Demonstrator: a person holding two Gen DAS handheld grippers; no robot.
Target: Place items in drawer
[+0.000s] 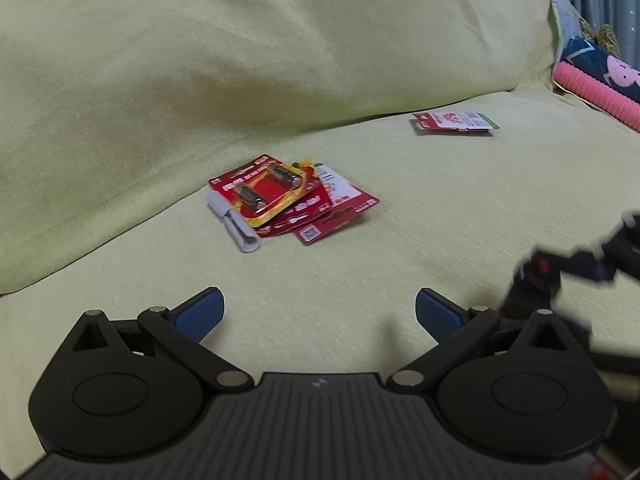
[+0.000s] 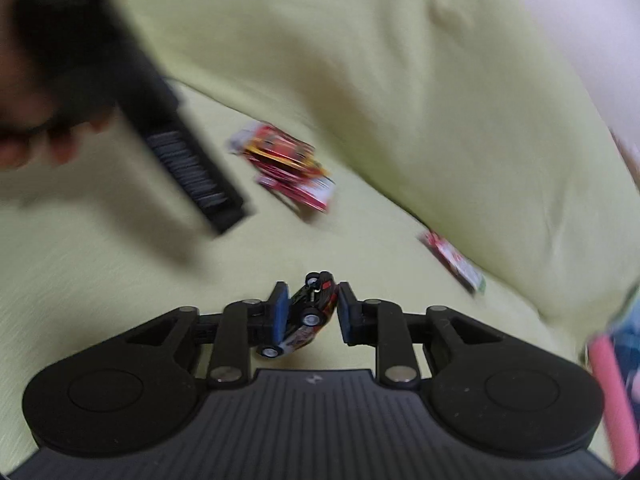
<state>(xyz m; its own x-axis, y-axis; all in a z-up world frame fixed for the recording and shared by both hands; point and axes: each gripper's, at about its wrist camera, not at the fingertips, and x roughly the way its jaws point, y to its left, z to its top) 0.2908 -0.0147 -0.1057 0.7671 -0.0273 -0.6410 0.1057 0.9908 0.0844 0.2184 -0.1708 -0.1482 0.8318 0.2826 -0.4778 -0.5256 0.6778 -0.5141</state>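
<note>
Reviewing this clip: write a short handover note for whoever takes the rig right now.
Left tool: open, empty, hovering over the sofa seat, facing the battery packs.
Right tool: shut on a toy car, lifted off the seat.
Pile of battery packs with a grey clip lies mid-seat; one more pack sits apart near the backrest.
No drawer in view, so nothing shows as stored.
Left: stow the car, then the packs and the clip.
</note>
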